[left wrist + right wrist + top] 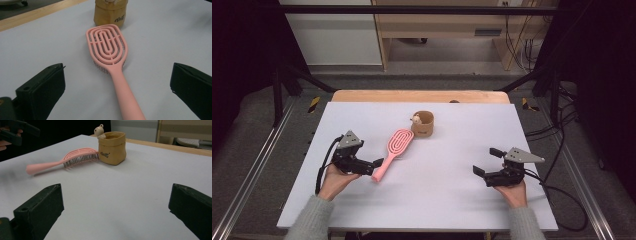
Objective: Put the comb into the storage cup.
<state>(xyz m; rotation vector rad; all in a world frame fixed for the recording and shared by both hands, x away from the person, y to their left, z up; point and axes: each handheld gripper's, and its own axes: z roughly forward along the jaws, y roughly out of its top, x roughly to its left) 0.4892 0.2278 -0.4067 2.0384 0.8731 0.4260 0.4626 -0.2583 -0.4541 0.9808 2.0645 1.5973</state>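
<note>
While both grippers rested low over the table [362, 210], the scene stood thus:

Left gripper [371, 166]: jaws wide apart, holding nothing, either side of the handle end.
Hairbrush [394, 151]: pink, flat on the table, head touching the tan cup [423, 124].
Right gripper [484, 161]: jaws wide, empty, well apart from the hairbrush.
</note>
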